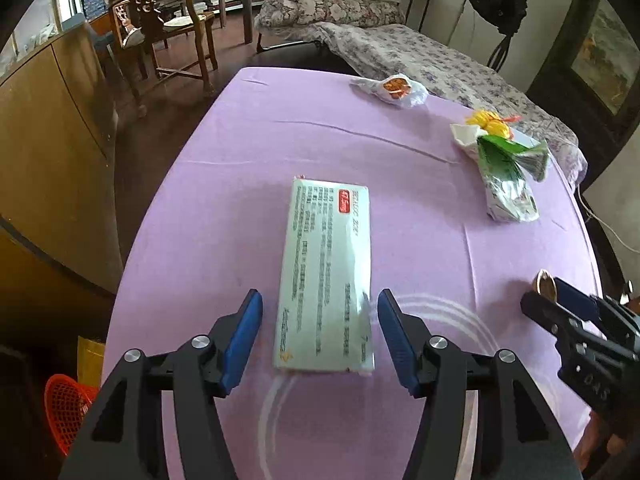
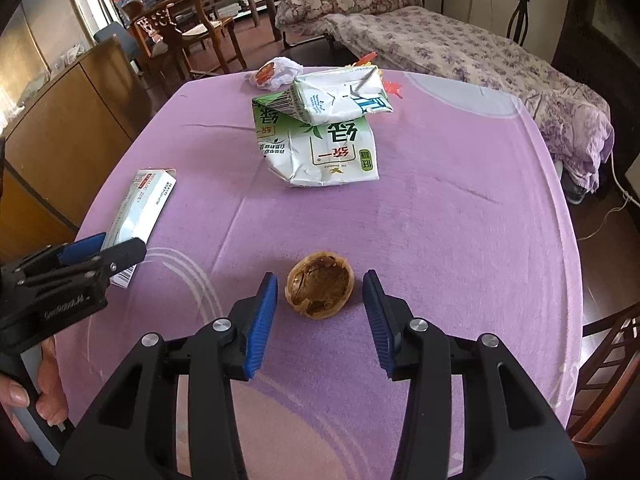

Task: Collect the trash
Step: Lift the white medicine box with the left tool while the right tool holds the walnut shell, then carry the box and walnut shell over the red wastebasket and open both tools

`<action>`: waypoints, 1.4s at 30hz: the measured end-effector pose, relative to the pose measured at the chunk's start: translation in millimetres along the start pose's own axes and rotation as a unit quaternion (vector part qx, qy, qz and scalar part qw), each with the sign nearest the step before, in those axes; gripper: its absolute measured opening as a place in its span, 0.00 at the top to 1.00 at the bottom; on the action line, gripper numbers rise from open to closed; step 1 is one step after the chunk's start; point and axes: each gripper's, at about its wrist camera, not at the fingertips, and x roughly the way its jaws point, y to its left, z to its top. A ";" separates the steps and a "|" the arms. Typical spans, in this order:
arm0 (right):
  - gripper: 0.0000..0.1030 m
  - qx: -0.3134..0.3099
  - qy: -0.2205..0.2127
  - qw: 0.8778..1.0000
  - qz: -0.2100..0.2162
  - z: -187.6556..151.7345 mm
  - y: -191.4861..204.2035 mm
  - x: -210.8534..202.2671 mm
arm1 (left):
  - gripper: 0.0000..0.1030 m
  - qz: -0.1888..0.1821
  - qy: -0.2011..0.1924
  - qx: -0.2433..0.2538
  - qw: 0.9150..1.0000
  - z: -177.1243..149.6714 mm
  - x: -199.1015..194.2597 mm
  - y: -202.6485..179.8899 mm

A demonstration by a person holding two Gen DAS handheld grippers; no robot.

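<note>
Both pickups are judged best done by lowering each gripper squarely until the pads bracket the item, then closing gently (the shell looks brittle, the box light and apt to skid). The left gripper stands apart, unclamped, astride the near end of the medicine box toward the table's left edge. The right gripper is likewise apart, with the walnut shell lying untouched between its fingertips near the near edge.
</note>
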 end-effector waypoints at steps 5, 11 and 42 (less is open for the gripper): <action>0.57 -0.004 0.001 1.000 -0.002 0.9 2.7 -0.1 | 0.53 0.022 -0.006 0.017 1.000 -1.4 1.1 -3.7; 0.68 0.000 -0.006 1.000 -0.002 -1.0 5.3 -9.9 | 0.55 0.008 -0.013 0.003 1.000 -7.9 -15.5 2.7; 0.68 -0.215 -0.003 0.953 0.211 -64.6 276.1 -106.1 | 0.55 0.057 -0.105 -0.183 0.976 -149.0 -200.2 233.3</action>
